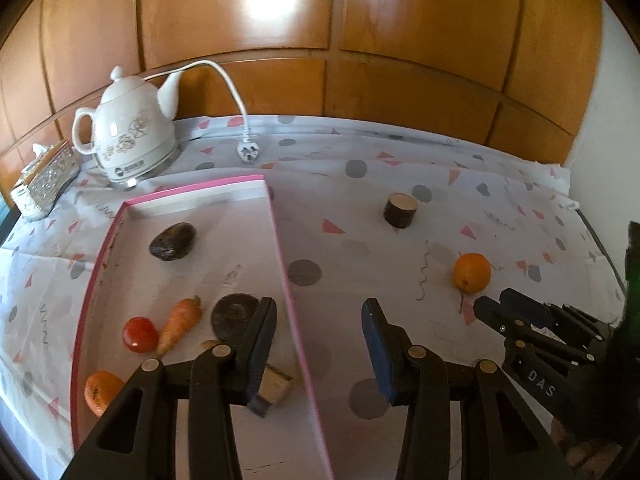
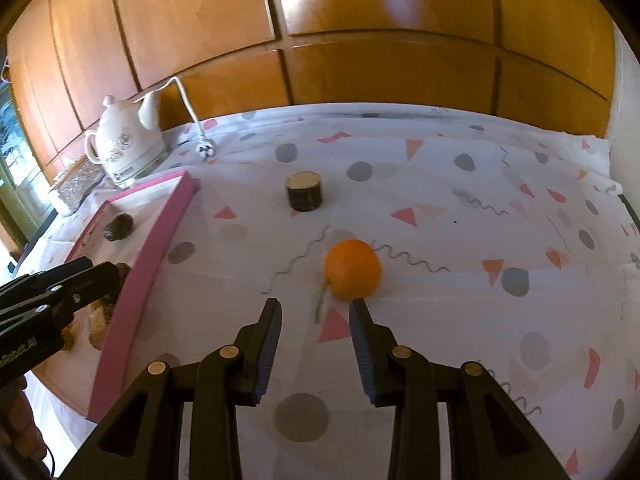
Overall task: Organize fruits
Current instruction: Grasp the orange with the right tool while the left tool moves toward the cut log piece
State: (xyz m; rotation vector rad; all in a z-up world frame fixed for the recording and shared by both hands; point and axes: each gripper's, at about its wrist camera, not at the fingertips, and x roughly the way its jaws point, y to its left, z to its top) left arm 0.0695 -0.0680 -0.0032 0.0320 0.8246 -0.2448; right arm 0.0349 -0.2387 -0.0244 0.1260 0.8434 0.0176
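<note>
Glossy wood-panelled wall (image 1: 280,32) (catching bright glare) backs the table's patterned cloth (image 2: 440,184); a white wall (image 1: 608,120) flanks right.

A table covered by a white cloth (image 2: 460,240) printed with grey dots, pink triangles and squiggles stands against wooden panelling. Directly on the cloth lie 1 orange (image 2: 352,268) near the middle, 1 short dark log slice (image 2: 304,192) upright farther back, a pink-rimmed tray (image 1: 280,240) at the left, a white floral kettle (image 1: 132,136) on its base behind the tray, its loose plug (image 1: 249,154), and a glittery tissue box (image 1: 42,184) at the far left.
</note>
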